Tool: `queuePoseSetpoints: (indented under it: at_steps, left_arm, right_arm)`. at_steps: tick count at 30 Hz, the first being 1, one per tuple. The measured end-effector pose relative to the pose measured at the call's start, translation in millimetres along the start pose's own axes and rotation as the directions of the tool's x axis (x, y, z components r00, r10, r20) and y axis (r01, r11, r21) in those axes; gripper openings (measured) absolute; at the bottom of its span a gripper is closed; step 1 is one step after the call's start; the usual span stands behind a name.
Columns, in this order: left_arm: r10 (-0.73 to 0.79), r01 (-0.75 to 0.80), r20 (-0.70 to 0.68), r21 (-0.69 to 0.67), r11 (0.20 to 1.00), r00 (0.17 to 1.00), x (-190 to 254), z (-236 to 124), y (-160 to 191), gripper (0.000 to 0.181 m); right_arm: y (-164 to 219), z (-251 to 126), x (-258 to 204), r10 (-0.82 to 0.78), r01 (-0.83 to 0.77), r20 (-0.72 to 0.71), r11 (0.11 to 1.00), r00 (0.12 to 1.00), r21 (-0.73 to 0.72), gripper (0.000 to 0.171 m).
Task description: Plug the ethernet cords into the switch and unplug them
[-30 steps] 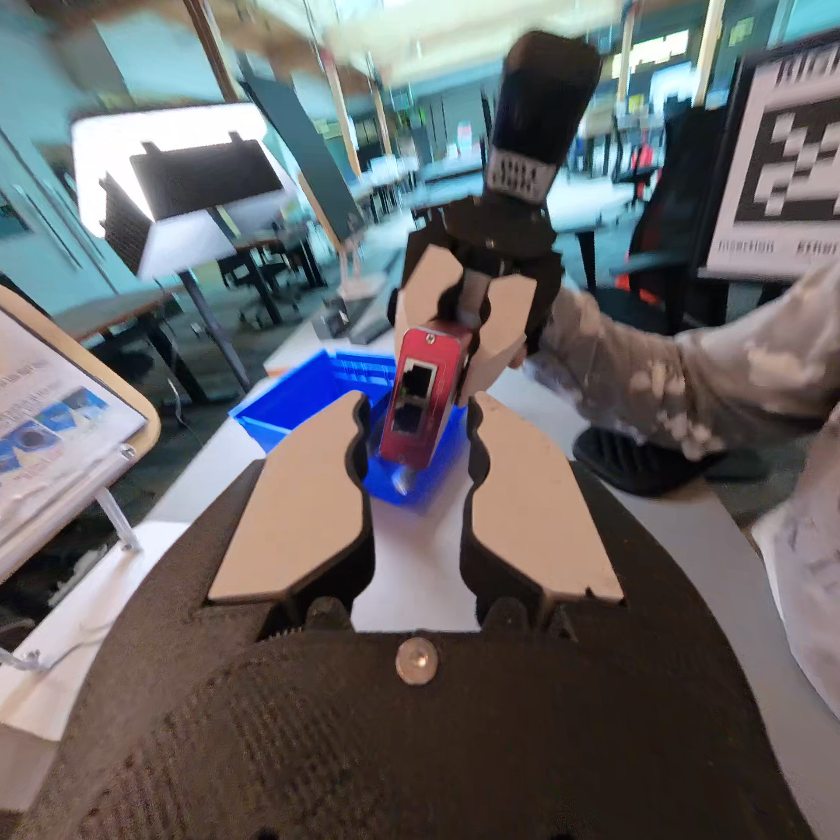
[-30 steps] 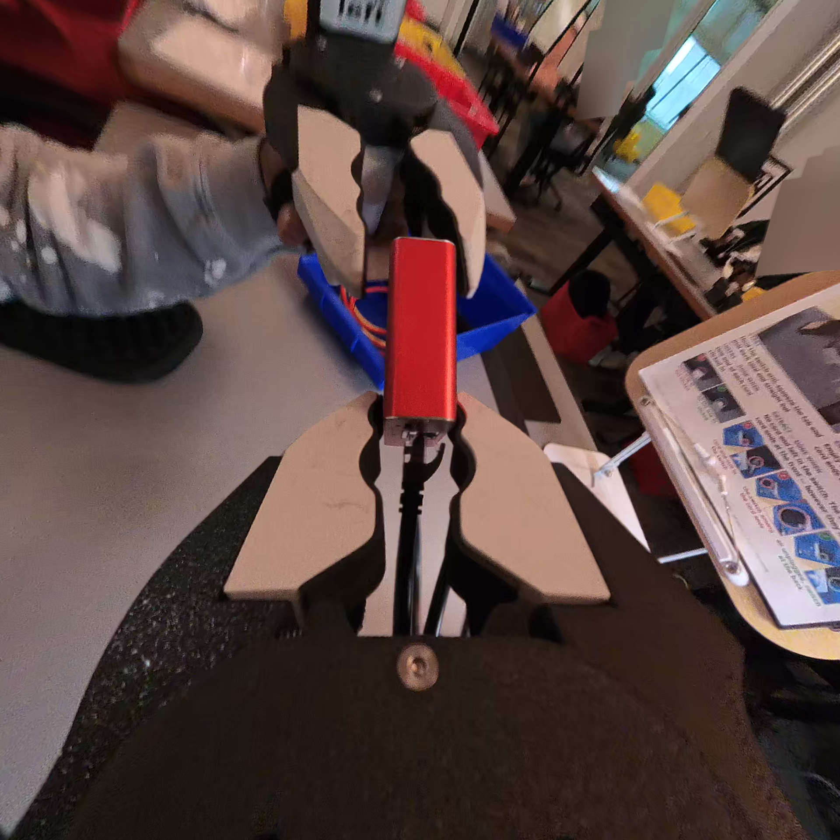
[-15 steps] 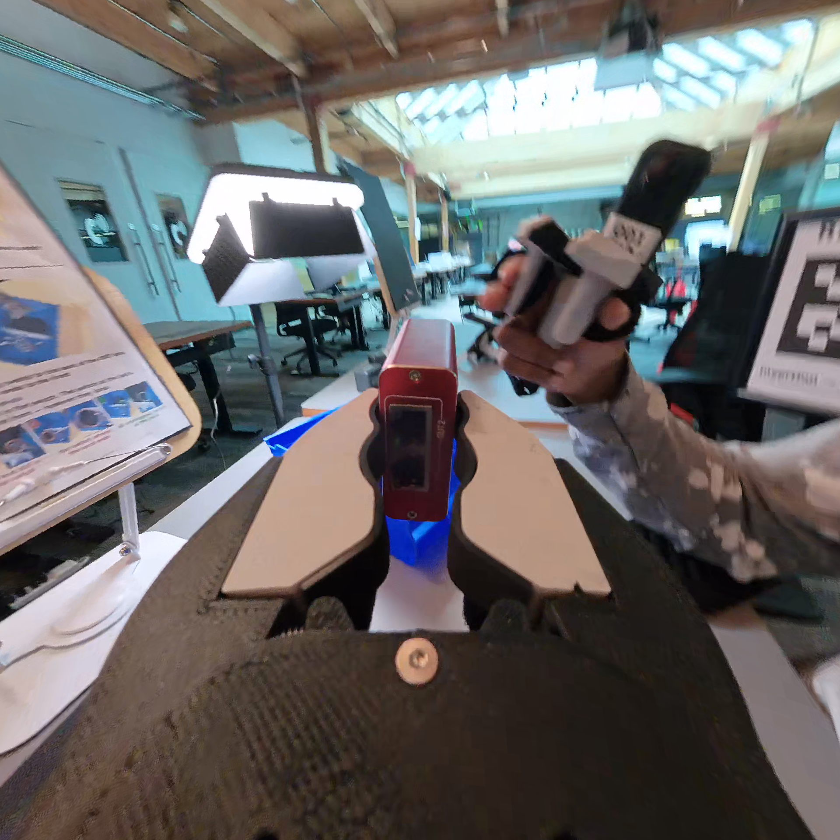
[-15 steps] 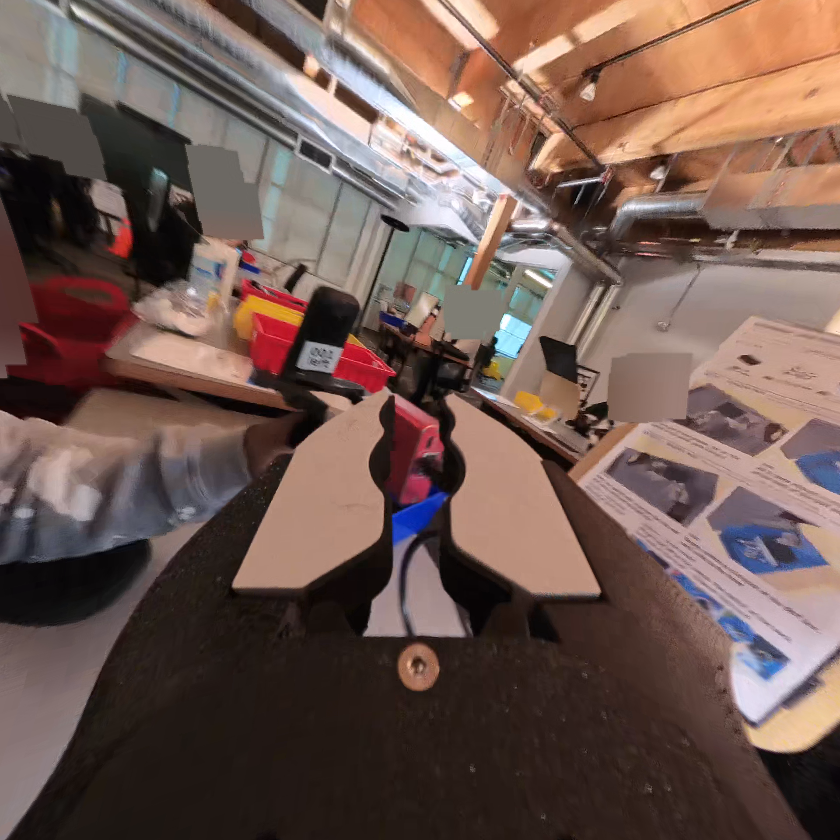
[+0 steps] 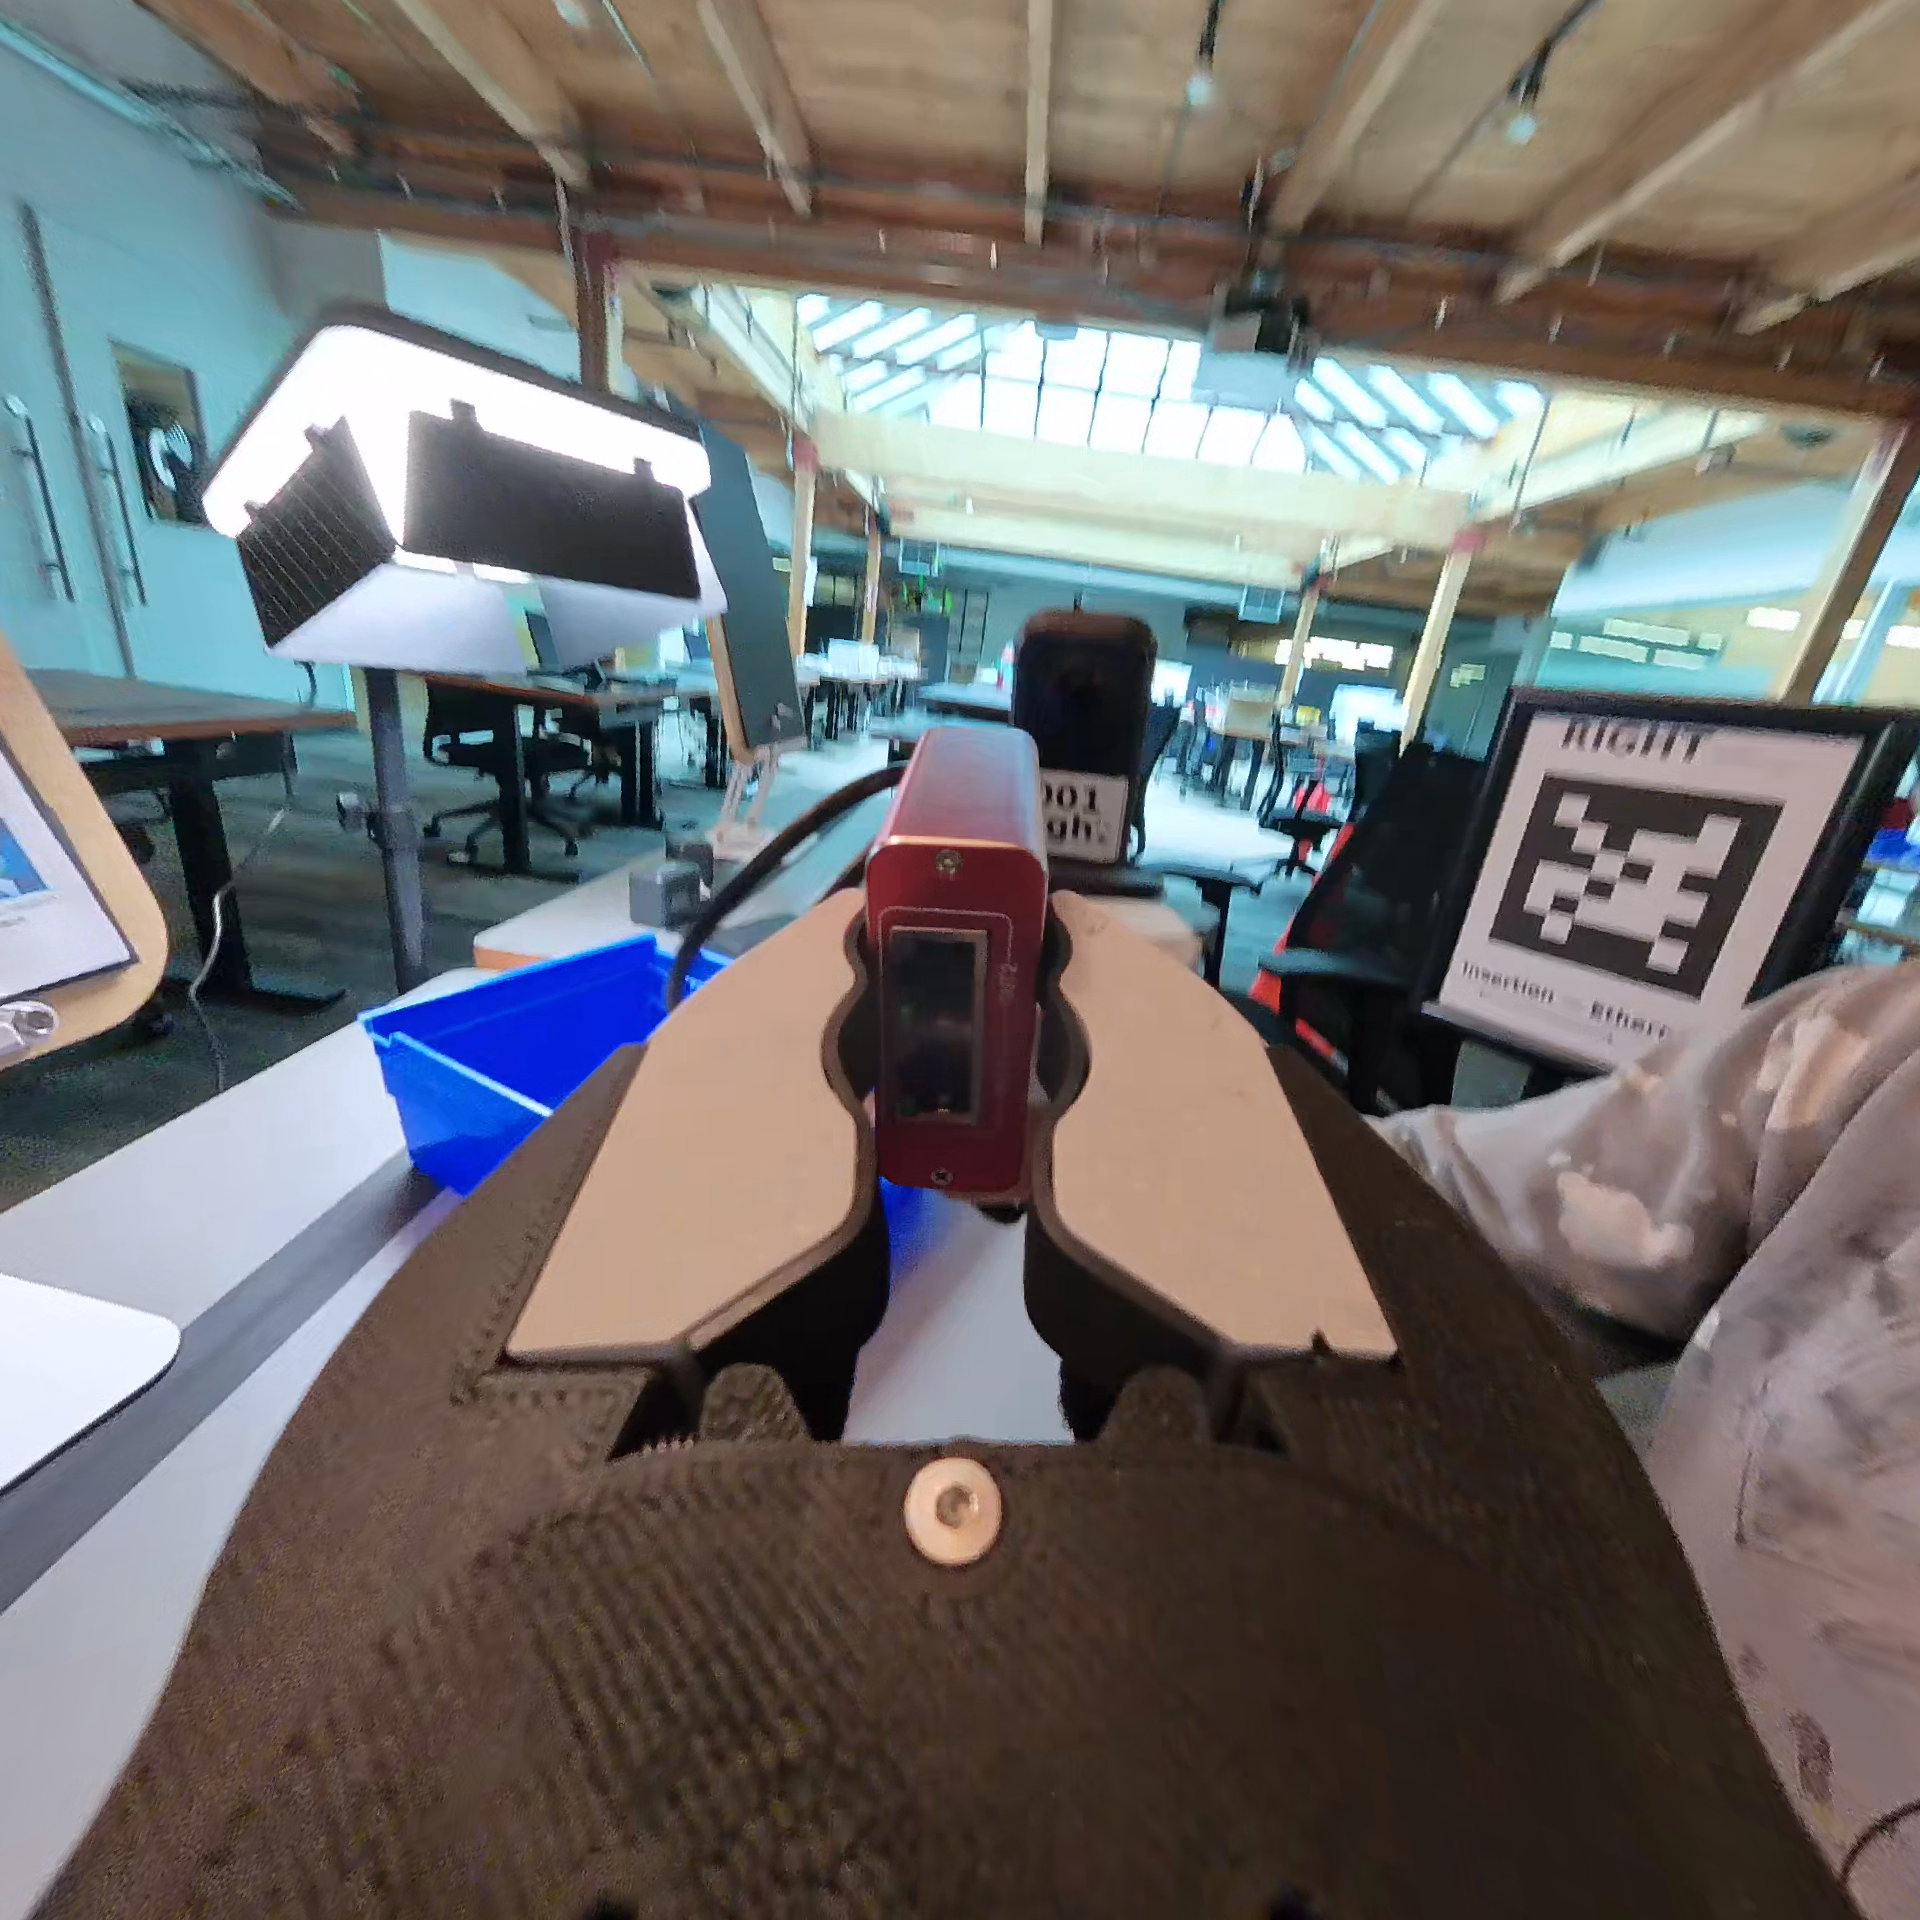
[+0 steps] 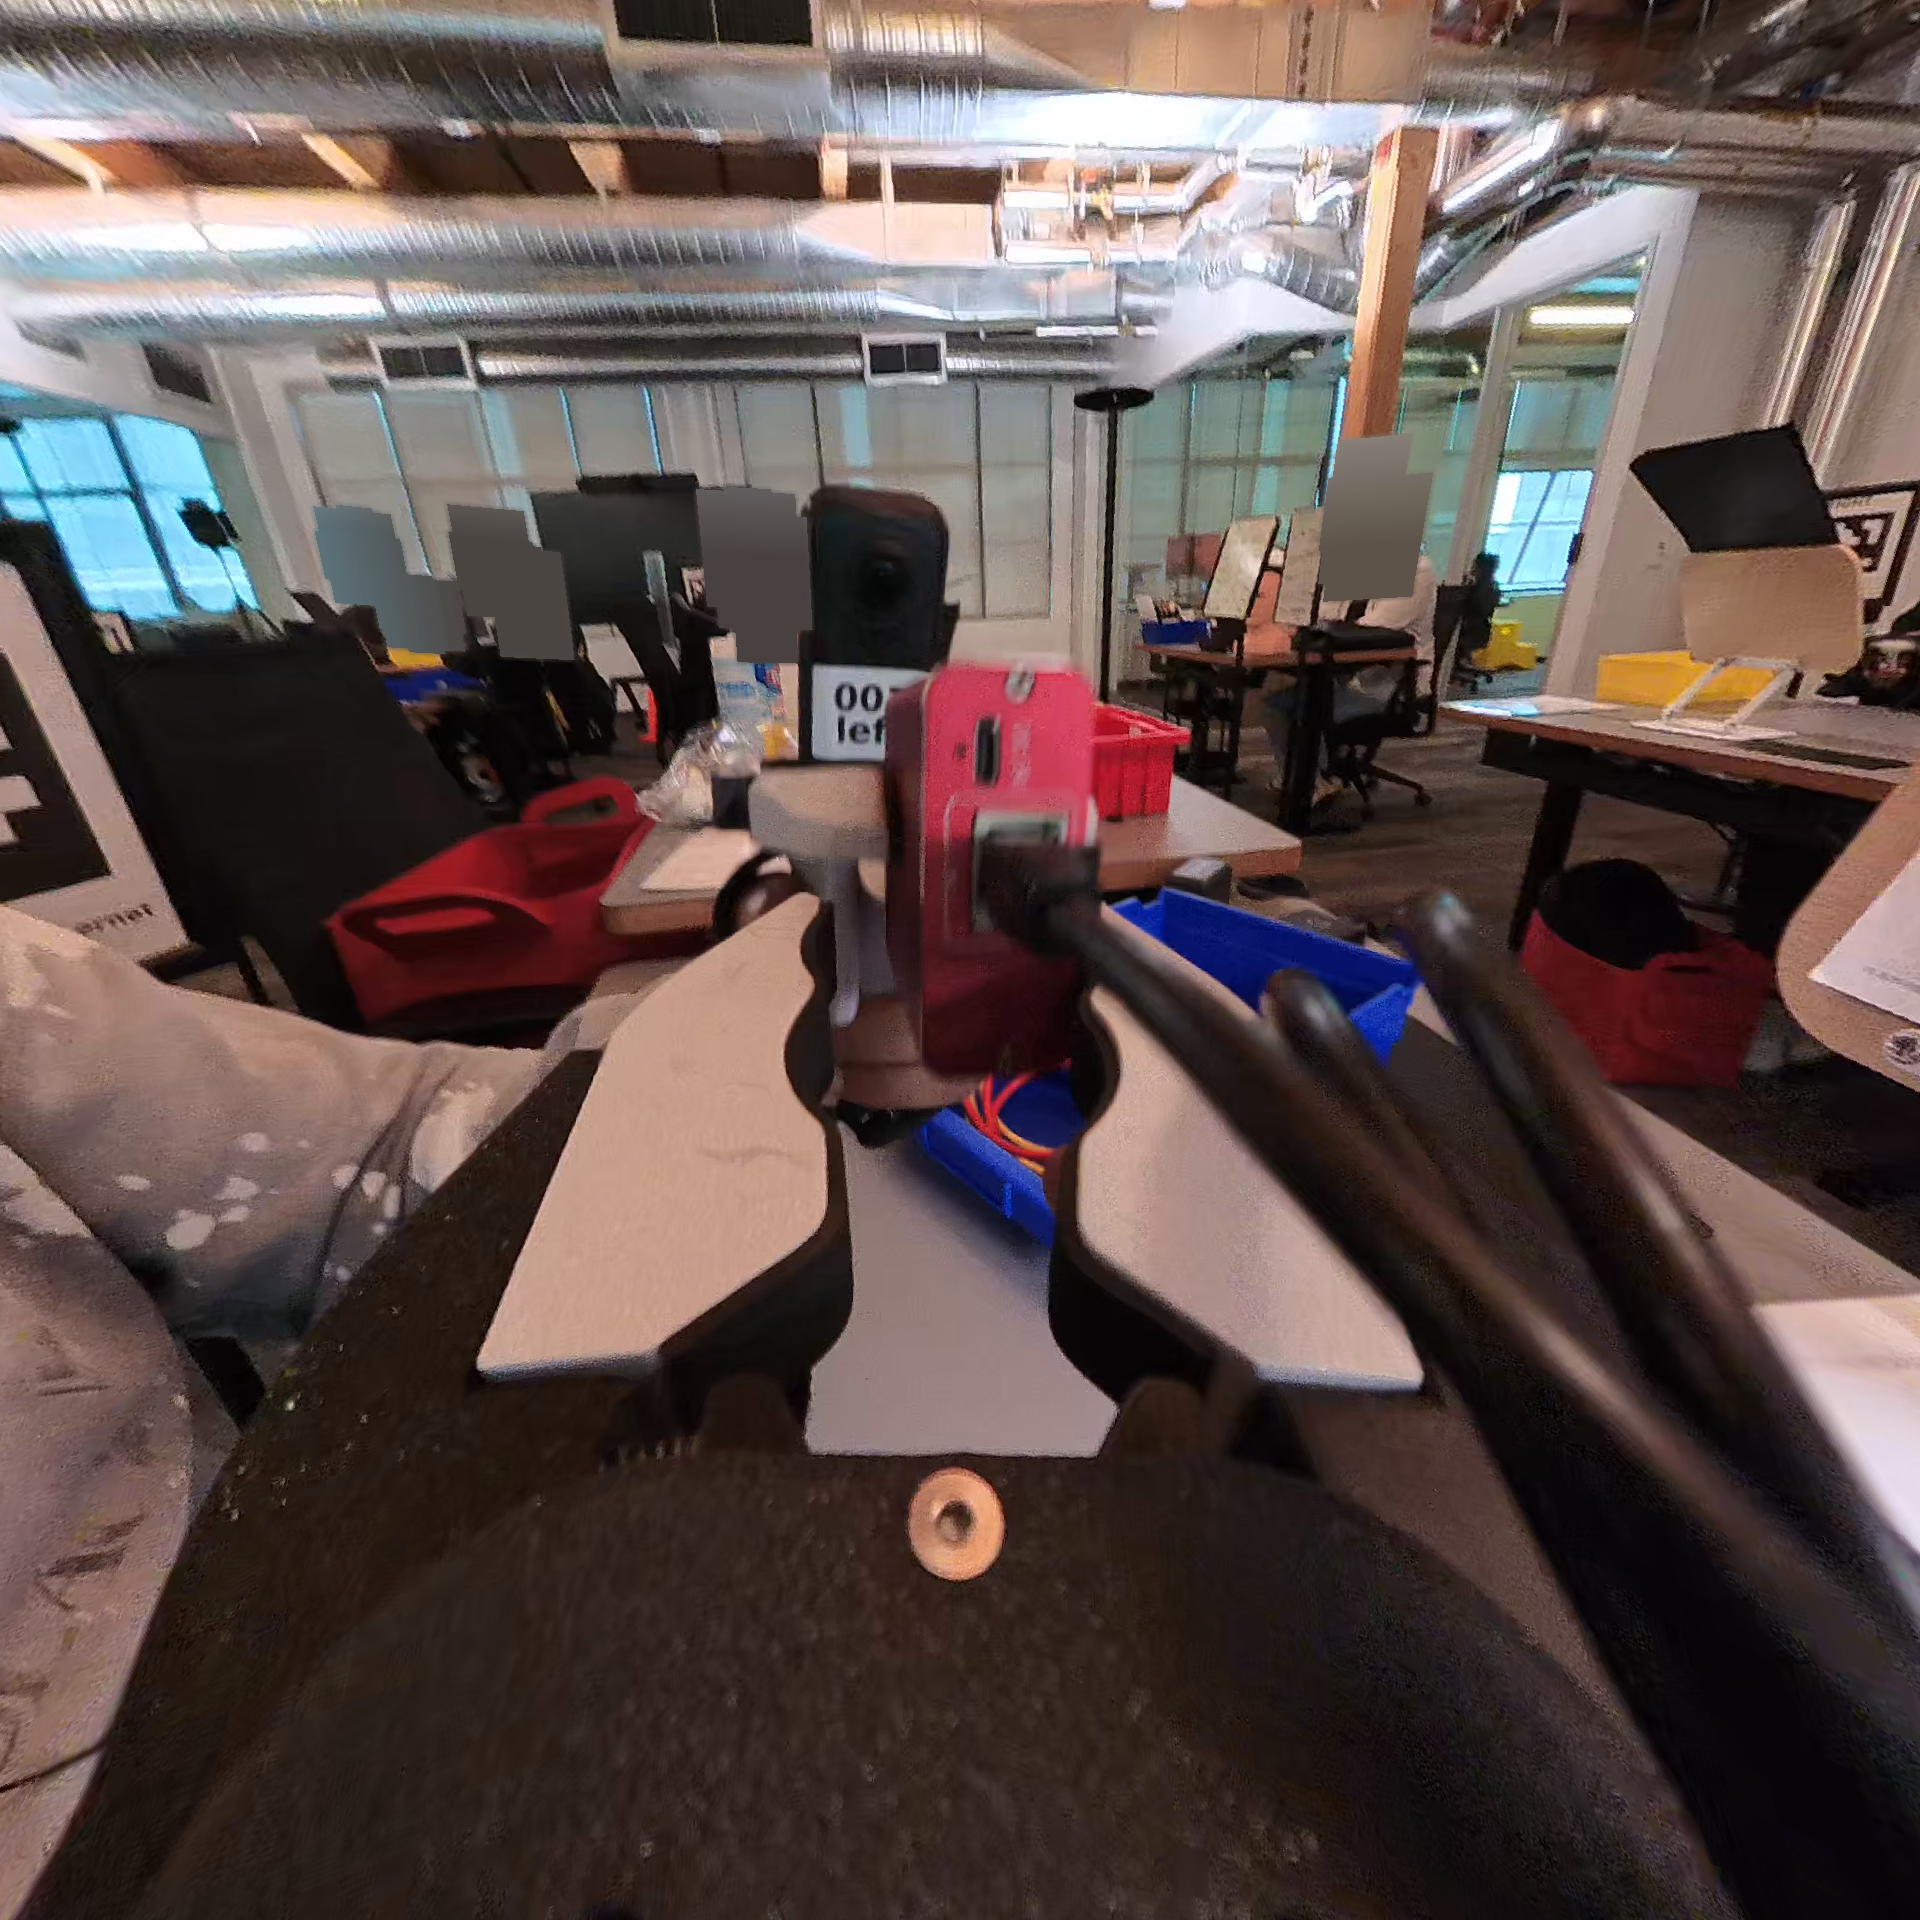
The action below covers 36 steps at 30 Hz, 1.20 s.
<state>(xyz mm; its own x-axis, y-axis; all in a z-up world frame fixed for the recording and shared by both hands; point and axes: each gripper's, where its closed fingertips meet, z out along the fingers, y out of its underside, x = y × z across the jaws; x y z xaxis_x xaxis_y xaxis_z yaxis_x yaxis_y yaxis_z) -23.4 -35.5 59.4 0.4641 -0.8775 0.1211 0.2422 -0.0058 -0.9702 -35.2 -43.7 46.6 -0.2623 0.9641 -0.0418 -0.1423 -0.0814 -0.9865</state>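
Red switch [image 5: 956, 966] sits clamped between the left gripper [image 5: 954, 1039] fingers, held off the grey table [image 5: 208, 1174], long axis pointing away toward the right gripper [image 6: 951, 1049]. Its near end, two empty ports, faces the left camera. On the switch's far end a black ethernet cord [image 6: 1226, 1049] is plugged in, looping back past the right fingers. Right jaws stand apart, gripping nothing, just short of that end, so the right one looks nearer the plug. Blue bin [image 5: 520, 1039] below and behind switch; open workshop beyond.

Black cord [image 6: 1195, 1018] in red switch [image 6: 987, 862]
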Motion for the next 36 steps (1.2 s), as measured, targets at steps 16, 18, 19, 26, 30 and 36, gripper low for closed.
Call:
queuePoseSetpoints:
  at_steps: [16,18,19,26,30,36]
  left_arm:
    - [0.129,-0.119,0.05,-0.174,0.978,0.99,16,-9,-3,0.027]
    - [0.117,-0.106,0.044,-0.192,0.976,0.992,17,-10,-2,0.027]
    - [0.112,-0.101,0.043,-0.204,0.974,0.993,17,-11,-1,0.027]
    - [0.1,-0.088,0.036,-0.259,0.962,0.994,16,-8,9,0.027]
    - [0.092,-0.079,0.037,-0.258,0.963,0.995,16,-8,9,0.027]
    - [0.159,-0.135,0.096,-0.216,0.967,0.983,13,-24,-13,0.037]
  right_arm:
    - [4,-9,-10,-0.045,0.042,0.117,0.999,0.992,0.034,0.027]
    - [5,-8,-11,-0.047,0.043,0.119,0.998,0.992,0.036,0.027]
    - [6,-8,-11,-0.051,0.047,0.118,0.998,0.992,0.033,0.027]
    - [11,-7,-11,-0.057,0.058,0.114,0.998,0.992,-0.005,0.029]
    - [12,-7,-12,-0.058,0.058,0.119,0.998,0.991,0.005,0.028]
    - [3,-10,-10,-0.066,0.062,0.096,0.997,0.993,0.043,0.028]
